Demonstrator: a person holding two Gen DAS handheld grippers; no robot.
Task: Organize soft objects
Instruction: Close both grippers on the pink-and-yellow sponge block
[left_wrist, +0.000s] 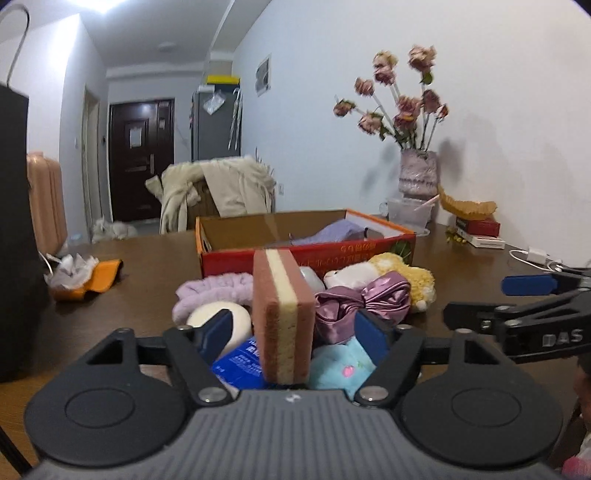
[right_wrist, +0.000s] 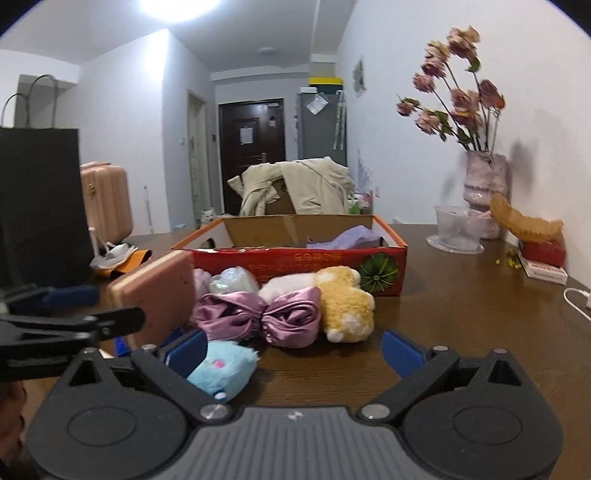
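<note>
My left gripper (left_wrist: 291, 330) is open, its blue pads apart on either side of a pink and cream sponge (left_wrist: 282, 317) that stands on edge between them, untouched. The sponge also shows in the right wrist view (right_wrist: 159, 295). My right gripper (right_wrist: 293, 350) is open and empty, with a light blue plush (right_wrist: 221, 367) by its left pad. Behind lie a purple satin scrunchie (right_wrist: 258, 319), a yellow and white plush dog (right_wrist: 340, 299), a lilac headband (left_wrist: 210, 291) and a white round pad (left_wrist: 221, 314). The red cardboard box (right_wrist: 295, 258) holds a lilac cloth (right_wrist: 351, 236).
A black paper bag (right_wrist: 40, 206) stands at the left. Orange cloth with crumpled tissue (left_wrist: 85, 275) lies left of the box. A vase of dried roses (right_wrist: 484, 184), a plastic bowl (right_wrist: 456, 229), books (right_wrist: 543, 258) and a white cable (right_wrist: 576, 299) are along the right wall.
</note>
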